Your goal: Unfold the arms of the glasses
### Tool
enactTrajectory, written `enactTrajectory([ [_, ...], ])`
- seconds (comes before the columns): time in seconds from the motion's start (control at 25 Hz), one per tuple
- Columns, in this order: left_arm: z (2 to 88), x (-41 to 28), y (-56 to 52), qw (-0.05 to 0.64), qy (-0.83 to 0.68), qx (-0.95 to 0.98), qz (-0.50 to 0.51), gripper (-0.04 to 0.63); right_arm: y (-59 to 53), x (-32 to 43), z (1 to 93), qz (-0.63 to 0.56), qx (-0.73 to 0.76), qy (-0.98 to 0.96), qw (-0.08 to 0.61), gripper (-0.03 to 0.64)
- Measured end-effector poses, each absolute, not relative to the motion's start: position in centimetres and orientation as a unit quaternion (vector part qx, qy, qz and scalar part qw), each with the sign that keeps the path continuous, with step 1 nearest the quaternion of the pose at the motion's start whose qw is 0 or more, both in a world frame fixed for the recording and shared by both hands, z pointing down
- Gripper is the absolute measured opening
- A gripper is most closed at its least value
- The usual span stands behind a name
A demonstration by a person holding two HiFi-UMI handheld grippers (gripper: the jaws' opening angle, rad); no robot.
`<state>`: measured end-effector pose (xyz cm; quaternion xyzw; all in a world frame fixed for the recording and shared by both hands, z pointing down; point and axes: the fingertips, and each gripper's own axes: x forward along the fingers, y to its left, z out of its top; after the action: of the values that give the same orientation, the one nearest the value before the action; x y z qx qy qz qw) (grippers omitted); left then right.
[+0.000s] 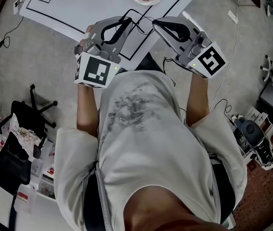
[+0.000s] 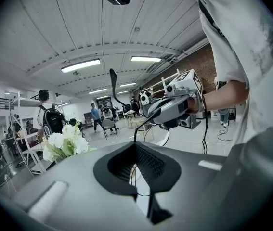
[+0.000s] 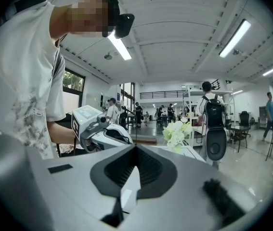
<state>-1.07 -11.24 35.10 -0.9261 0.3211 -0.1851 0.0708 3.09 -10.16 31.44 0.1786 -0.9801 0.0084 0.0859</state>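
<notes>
Between the left gripper [image 1: 125, 21] and right gripper [image 1: 156, 23], glasses [image 2: 112, 83] span, pinched by both fingers.

Two hand-held grippers [image 1: 125, 22] [image 1: 156, 24], one glasses [image 2: 112, 81]

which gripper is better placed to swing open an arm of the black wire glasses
Left, likely: the left gripper is shut on a thin part of the black wire glasses; the right gripper, also shut, steadies them.

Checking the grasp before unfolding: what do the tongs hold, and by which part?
Both tongs, left gripper and right gripper, are shut on the thin black glasses, each on a wire-thin piece; which piece cannot be told.
</notes>
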Motion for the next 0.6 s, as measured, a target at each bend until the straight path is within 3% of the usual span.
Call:
enactTrajectory([
  [0.6,32.1,-3.4,-11.7,0.032,0.357,-0.925,-0.124,0.006,-10.7,3.5,31.5,0.034,0.193,-0.979,0.048,0.015],
])
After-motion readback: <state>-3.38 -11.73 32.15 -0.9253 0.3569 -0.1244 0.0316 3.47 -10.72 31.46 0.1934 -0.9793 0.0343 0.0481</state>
